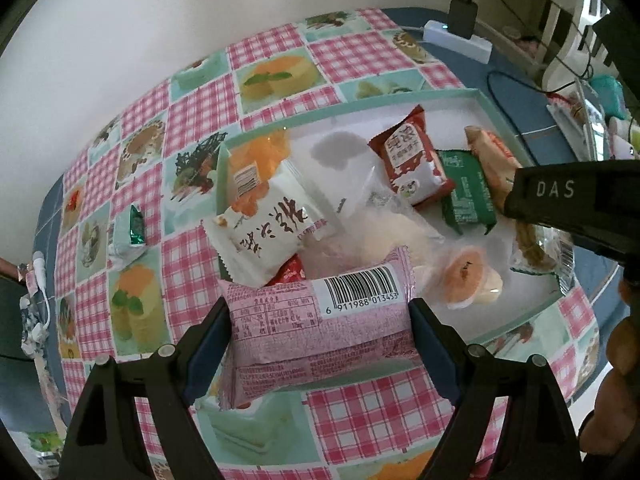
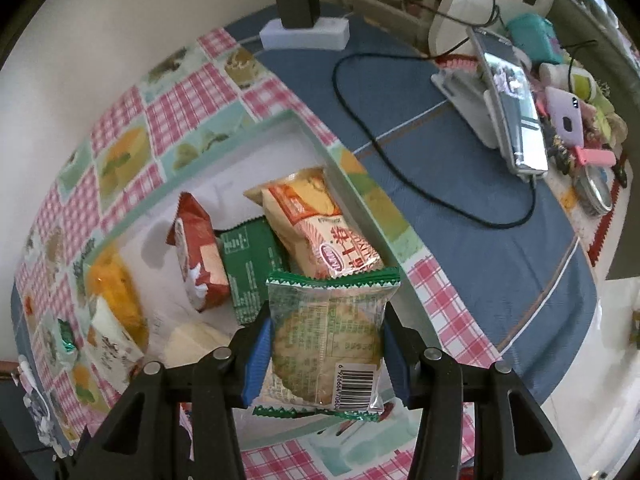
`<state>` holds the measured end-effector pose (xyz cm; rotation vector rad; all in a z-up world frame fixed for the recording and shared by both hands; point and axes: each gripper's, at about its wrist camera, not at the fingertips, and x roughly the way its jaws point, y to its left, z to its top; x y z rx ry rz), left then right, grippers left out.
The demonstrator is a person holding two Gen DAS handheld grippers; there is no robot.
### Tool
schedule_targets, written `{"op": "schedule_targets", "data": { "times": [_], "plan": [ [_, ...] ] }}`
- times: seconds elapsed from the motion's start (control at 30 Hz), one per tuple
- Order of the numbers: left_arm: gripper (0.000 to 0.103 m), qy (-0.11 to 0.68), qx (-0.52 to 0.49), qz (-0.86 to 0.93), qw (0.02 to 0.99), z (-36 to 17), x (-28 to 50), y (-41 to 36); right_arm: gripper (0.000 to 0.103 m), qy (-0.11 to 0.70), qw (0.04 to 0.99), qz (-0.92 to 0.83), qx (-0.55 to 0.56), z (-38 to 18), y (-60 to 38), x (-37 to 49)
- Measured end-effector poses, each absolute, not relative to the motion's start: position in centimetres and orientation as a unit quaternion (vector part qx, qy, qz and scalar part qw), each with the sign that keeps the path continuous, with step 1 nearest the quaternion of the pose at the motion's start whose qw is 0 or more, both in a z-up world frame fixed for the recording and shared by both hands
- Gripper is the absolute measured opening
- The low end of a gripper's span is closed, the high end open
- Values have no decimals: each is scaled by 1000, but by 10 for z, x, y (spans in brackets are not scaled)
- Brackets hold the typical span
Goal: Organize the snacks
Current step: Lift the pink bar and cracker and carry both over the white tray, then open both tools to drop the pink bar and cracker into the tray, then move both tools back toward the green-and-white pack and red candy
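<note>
My left gripper (image 1: 320,328) is shut on a pink snack packet (image 1: 316,328) with a barcode, held above the near edge of a shallow white tray with a mint rim (image 1: 352,106). My right gripper (image 2: 326,344) is shut on a clear green-edged cracker packet (image 2: 326,336), held over the tray's near right part (image 2: 224,136). Several snacks lie in the tray: a white packet (image 1: 264,232), a red packet (image 1: 412,160), a green packet (image 1: 468,192) and an orange packet (image 2: 316,220). The right gripper's body (image 1: 568,192) shows at the right of the left wrist view.
A small green-foil packet (image 1: 132,226) lies on the checked cloth left of the tray. A white power strip with a black charger (image 2: 304,28) and a black cable (image 2: 400,168) are at the back. A phone on a stand (image 2: 512,112) and clutter stand at the right.
</note>
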<state>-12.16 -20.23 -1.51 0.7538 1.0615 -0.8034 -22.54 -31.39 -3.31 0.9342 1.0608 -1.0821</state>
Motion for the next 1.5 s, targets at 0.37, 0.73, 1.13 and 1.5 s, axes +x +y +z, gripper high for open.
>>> {"op": "schedule_targets", "data": {
  "times": [0.37,0.73,1.13,1.5],
  "plan": [
    [88,489,331,-362,722,-19,-114,-204,53,467,622,-478,409,-37,-315,-221],
    [92,475,315,-370,733,-14,-112,-202,54,466,621,-481,407,-35,-316,-218],
    [92,486,268,-354,753,-4,-89,-188,96,462,627,-475,409,-37,-314,-216],
    [92,539,150,-209,802,0,2,-130,103,464,647,-463,390,-33,-306,-202]
  ]
}}
